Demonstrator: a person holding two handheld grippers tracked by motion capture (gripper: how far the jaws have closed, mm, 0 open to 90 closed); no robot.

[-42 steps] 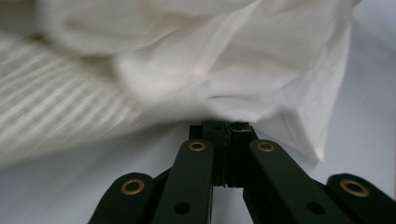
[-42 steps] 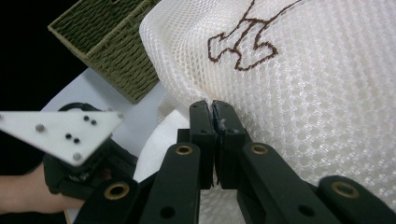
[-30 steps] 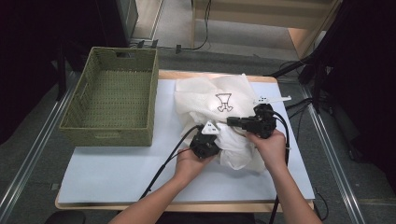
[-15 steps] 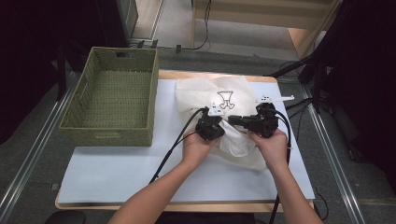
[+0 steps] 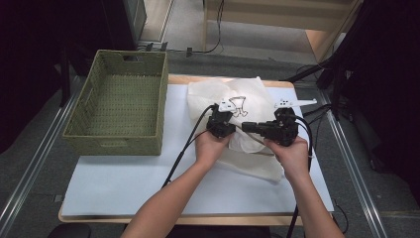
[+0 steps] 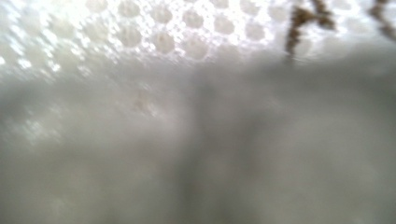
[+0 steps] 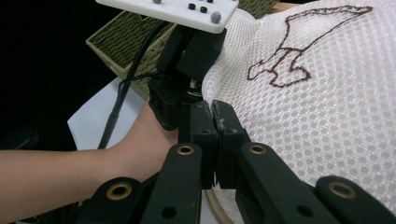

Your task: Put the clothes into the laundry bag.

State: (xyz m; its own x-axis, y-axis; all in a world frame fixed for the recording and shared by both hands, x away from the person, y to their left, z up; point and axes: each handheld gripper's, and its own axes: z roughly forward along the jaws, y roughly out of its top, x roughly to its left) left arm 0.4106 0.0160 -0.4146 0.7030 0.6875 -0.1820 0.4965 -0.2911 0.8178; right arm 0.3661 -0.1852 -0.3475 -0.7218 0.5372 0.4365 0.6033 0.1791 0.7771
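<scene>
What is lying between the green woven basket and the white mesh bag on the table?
Nothing lies there. In the high view, the stretch between the basket and the mesh bag is bare white sheet, crossed lower down by the left gripper's black cable.

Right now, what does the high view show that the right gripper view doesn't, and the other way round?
The high view takes in the whole green woven basket, the white sheet over the table, and both hands. The right gripper view brings out the right claw with its jaws pressed together on the white mesh cloth, plus the weave's little holes. Both show the cloth's brown outline drawing and the left claw.
</scene>
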